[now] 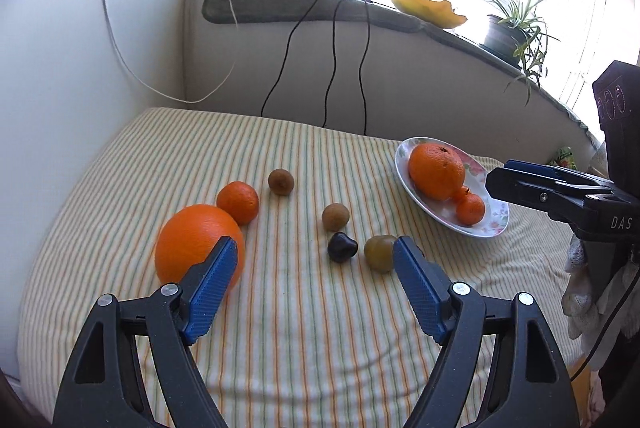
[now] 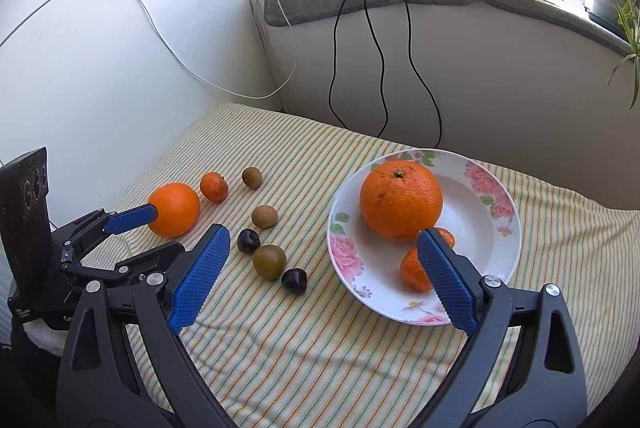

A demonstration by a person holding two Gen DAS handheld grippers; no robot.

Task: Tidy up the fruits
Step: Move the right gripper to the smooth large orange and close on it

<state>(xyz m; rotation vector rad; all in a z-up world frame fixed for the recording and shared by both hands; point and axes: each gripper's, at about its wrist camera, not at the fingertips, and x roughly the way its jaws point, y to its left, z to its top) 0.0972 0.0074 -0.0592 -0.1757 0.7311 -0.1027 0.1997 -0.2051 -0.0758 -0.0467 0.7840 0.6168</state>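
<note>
On the striped cloth lie a big orange (image 1: 192,240), a mandarin (image 1: 238,201), two brown fruits (image 1: 281,181) (image 1: 336,216), a dark cherry (image 1: 342,247) and a green fruit (image 1: 380,253). My left gripper (image 1: 316,248) is open just above the cloth, its left finger (image 1: 216,276) in front of the big orange and nothing between its pads. The flowered plate (image 2: 476,224) holds an orange (image 2: 400,203) and a mandarin (image 2: 412,270), with another mandarin partly hidden. My right gripper (image 2: 324,236) hangs open over the plate's near edge, empty. A second cherry (image 2: 295,280) lies near the plate.
A wall runs along the cloth's left side. At the back, a padded sill (image 1: 360,7) carries white power blocks, a yellow melon rind (image 1: 424,7) and a potted plant (image 1: 508,31). Three black cables (image 1: 332,67) hang down to the cloth's far edge.
</note>
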